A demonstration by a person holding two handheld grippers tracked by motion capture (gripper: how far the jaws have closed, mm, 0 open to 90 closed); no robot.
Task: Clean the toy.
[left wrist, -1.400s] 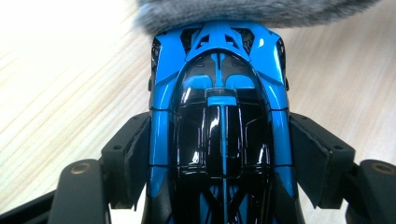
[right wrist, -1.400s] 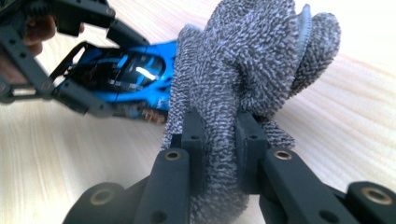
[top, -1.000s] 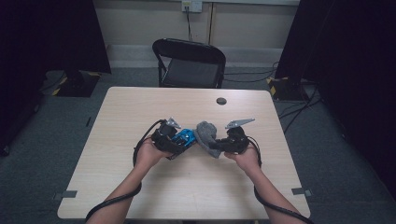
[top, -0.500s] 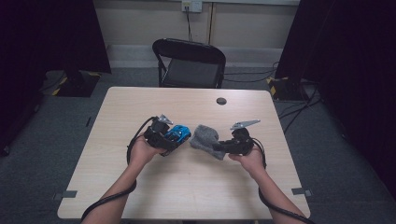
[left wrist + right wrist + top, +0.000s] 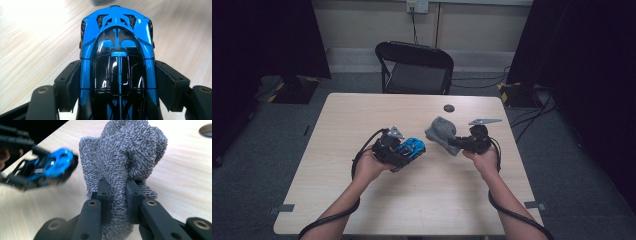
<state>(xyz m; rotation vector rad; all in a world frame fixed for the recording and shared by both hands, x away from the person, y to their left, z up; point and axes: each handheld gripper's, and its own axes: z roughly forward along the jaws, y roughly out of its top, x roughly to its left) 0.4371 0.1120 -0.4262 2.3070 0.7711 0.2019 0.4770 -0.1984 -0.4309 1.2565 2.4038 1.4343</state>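
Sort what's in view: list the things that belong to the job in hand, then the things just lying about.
In the job:
- blue toy car, clamped in the left gripper
- grey cloth, pinched in the right gripper

Just lying about:
- small dark round disc on the table
- black folding chair beyond the table

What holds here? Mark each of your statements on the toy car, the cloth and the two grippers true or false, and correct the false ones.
1. The left gripper is clamped on a blue toy car. True.
2. The right gripper stands open with nothing in it. False: its jaws are pinched on a grey cloth.
3. The car and the cloth touch each other. False: in the high view a gap of bare table shows between them.
4. A small dark round thing lies on the table beyond the cloth. True.
5. A black chair stands at the far side of the table. True.
6. The cloth lies flat on the table. False: it is bunched up in the jaws.
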